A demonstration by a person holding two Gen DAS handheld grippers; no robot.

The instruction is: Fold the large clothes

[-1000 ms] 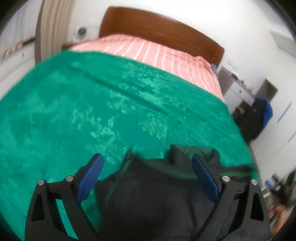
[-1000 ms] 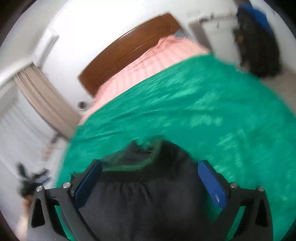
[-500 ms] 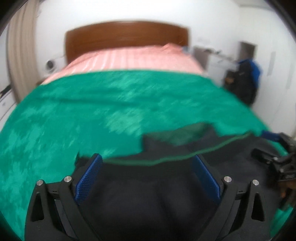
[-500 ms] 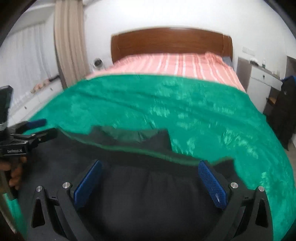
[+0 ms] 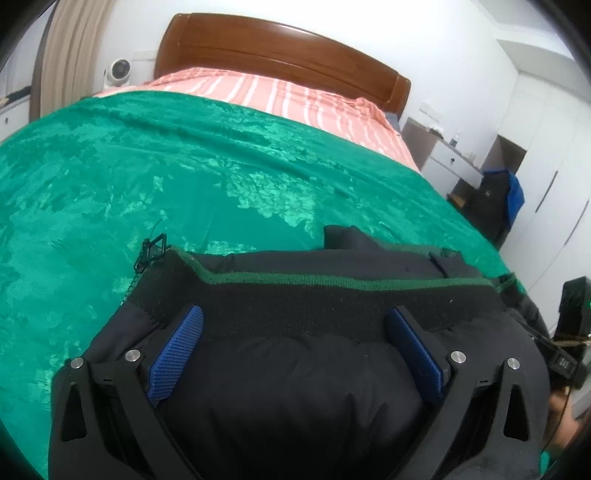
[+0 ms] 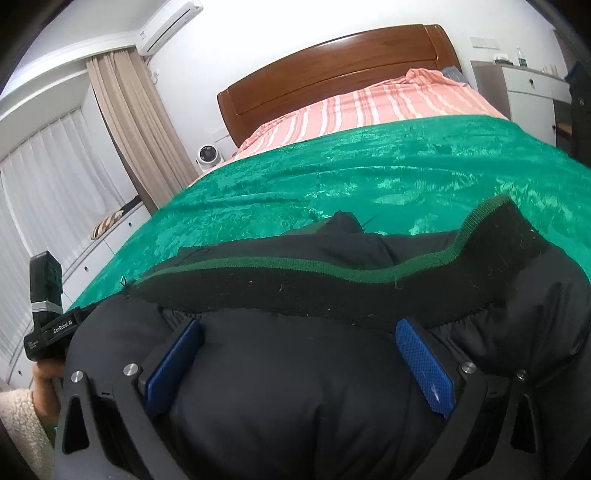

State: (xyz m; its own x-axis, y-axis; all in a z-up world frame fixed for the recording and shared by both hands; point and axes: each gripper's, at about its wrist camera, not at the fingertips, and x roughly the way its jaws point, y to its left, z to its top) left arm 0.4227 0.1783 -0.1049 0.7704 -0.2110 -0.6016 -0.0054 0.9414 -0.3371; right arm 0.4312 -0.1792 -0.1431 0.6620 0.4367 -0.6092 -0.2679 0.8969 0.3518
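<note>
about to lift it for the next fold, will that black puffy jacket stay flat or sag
The jacket will likely sag: it bulges softly between the open jaws of both grippers. Its padding looks thick, so probably bulky yet light. The ribbed hem already waves, so its edges may droop over the green blanket.

A lived-in home bedroom.

A double bed with a curved wooden headboard [image 6: 332, 70], a pink striped sheet [image 5: 280, 96] and a green patterned bedspread [image 5: 147, 177] fills both views. Around it stand beige curtains [image 6: 129, 122], a wall-mounted air conditioner [image 6: 168, 26], a small white fan [image 6: 208, 155], a white drawer unit [image 6: 528, 88] and white wardrobe doors [image 5: 554, 206].
</note>
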